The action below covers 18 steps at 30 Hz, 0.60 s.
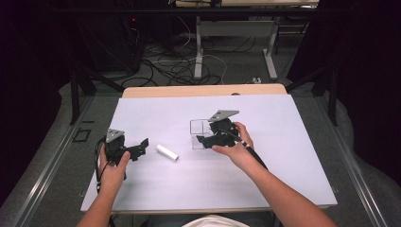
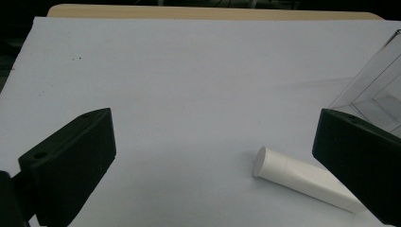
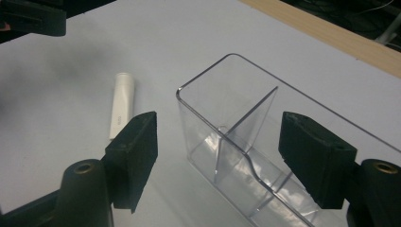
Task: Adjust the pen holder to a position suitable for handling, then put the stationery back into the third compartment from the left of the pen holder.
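White paper covers a wooden table [image 1: 203, 90] in a dark room, with cables on the floor beyond. Nearest the person, the left gripper [image 1: 142, 144] hangs low with jaws wide apart and empty, and a white tube [image 1: 167, 152] lies flat on the sheet just beside it. Farther on, the right gripper [image 1: 202, 139] has released jaws standing either side of a clear divided box [image 3: 246, 142], its pads not touching the walls; tube and box sit near each other.
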Available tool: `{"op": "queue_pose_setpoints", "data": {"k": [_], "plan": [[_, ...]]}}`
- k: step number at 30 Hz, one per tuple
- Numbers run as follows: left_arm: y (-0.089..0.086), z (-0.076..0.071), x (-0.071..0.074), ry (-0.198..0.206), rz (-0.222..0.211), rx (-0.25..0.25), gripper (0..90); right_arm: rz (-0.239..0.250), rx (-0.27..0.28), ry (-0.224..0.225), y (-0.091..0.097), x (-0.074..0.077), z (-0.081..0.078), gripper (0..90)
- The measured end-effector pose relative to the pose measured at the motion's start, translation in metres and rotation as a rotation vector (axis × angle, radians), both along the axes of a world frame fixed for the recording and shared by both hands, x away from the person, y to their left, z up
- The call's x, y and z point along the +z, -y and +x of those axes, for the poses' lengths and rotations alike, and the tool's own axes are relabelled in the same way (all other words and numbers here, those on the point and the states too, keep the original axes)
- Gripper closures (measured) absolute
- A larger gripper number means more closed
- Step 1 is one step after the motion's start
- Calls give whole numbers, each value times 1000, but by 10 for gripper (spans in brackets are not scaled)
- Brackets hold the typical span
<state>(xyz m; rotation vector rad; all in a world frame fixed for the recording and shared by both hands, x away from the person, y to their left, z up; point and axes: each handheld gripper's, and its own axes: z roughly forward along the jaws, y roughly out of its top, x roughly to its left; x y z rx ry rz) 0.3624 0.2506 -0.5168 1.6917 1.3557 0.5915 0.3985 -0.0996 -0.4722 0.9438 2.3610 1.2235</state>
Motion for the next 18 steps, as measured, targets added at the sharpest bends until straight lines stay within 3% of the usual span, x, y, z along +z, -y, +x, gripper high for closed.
{"op": "queue_pose_setpoints", "data": {"k": [9, 13, 15, 18], "plan": [[1, -1, 0, -6, 4, -3, 1, -9, 41, -41, -16, -9, 1, 313], [0, -1, 0, -2, 8, -6, 1, 2, 41, -5, -22, -10, 0, 336], [0, -1, 0, -1, 3, -4, 1, 31, 54, -15, -23, -7, 0, 365], [0, -1, 0, -1, 3, -5, 1, 33, 60, 47, -27, -2, -3, 386]]}}
